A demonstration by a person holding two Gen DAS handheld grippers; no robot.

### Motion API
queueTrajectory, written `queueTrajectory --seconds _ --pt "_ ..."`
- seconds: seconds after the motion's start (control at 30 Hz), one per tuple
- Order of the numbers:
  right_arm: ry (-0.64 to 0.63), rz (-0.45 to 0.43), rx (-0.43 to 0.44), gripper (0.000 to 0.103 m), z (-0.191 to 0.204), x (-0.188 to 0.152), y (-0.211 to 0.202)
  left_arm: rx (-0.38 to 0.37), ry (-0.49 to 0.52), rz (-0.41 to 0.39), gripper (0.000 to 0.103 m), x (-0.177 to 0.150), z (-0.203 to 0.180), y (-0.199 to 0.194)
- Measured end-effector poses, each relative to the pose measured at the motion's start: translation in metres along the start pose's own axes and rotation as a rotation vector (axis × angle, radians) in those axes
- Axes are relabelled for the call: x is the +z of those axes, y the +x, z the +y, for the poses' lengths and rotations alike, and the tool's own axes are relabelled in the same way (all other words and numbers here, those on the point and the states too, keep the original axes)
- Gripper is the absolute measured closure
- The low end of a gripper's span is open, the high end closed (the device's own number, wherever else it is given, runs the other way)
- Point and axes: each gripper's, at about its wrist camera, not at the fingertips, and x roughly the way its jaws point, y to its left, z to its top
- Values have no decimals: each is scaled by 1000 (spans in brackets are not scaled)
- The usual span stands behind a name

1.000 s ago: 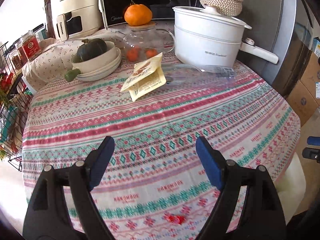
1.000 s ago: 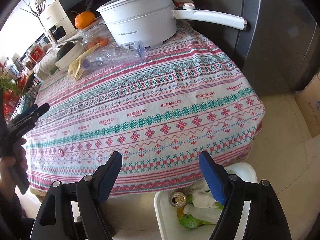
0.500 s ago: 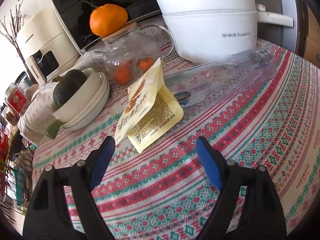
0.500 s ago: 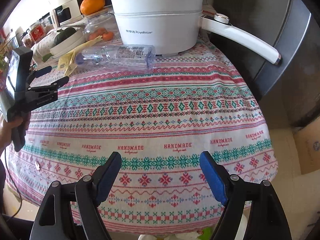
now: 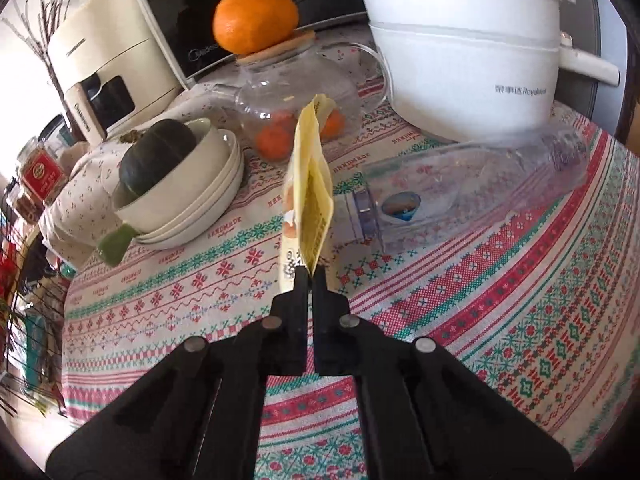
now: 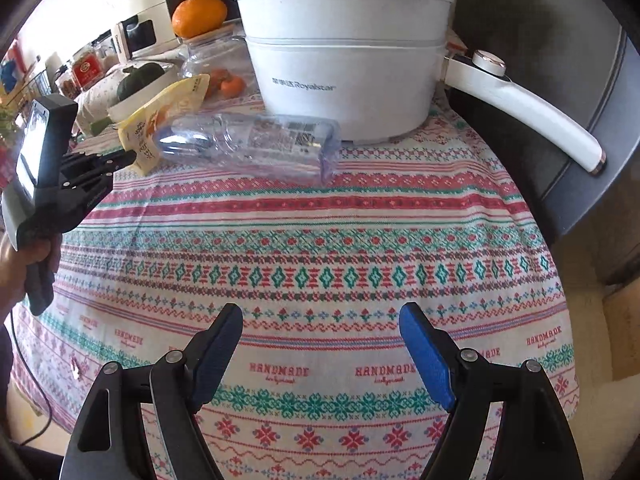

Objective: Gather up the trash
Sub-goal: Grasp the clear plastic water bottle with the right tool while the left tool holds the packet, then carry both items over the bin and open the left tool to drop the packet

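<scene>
A yellow snack pouch (image 5: 310, 184) stands on edge on the patterned tablecloth (image 5: 480, 300), pinched at its near corner by my left gripper (image 5: 309, 276), whose jaws are shut on it. An empty clear plastic bottle (image 5: 460, 196) lies on its side just right of the pouch, in front of the white pot (image 5: 460, 52). In the right wrist view the same pouch (image 6: 160, 120) and bottle (image 6: 256, 140) lie at the far left-centre, and the left gripper (image 6: 128, 158) grips the pouch's edge. My right gripper (image 6: 320, 344) hovers open over the near cloth, nothing between its fingers.
Stacked bowls with a dark squash (image 5: 168, 176), a glass teapot (image 5: 296, 92) topped by an orange (image 5: 256, 20), and a cream appliance (image 5: 108, 48) crowd the table's back. The pot's long handle (image 6: 524, 116) juts right. A person's hand (image 6: 28, 256) holds the left tool.
The left gripper moved in on the pouch and its jaws closed on the pouch's corner, tipping it upright. The right gripper advanced over the table toward the bottle, still open.
</scene>
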Motion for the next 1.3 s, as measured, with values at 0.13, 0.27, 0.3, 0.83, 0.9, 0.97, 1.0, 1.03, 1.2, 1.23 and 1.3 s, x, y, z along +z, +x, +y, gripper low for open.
queueTrajectory --seconds 0.13,0.27,0.3,0.83,0.9,0.97,1.0,1.03,1.2,1.23,1.3 --pt "-123 -34 33 21 28 23 -2 -62 -137 12 102 -8 26 -24" --pt "-300 -43 69 21 70 54 4 -108 -229 -2 102 -25 46 -43" --pt "-342 -43 69 21 81 62 7 -120 -244 0 102 -30 51 -46" --pt "-779 61 -126 21 162 127 118 -134 -314 52 102 -65 86 -48" --pt "-783 49 -160 25 161 127 125 -121 -311 55 102 -66 86 -48" --pt "-769 41 -165 28 160 126 126 -108 -306 55 102 -66 86 -49" --pt "-763 44 -170 29 160 125 124 -104 -305 57 102 -66 86 -50" --pt "-761 43 -173 30 161 124 122 -100 -303 57 102 -66 85 -51" --pt "-720 3 -176 32 157 116 85 -101 -280 43 103 -58 75 -69" --pt "-701 -8 -170 32 154 114 73 -101 -274 36 103 -56 72 -74" --pt "-663 -30 -150 32 149 114 52 -105 -266 20 103 -50 67 -87"
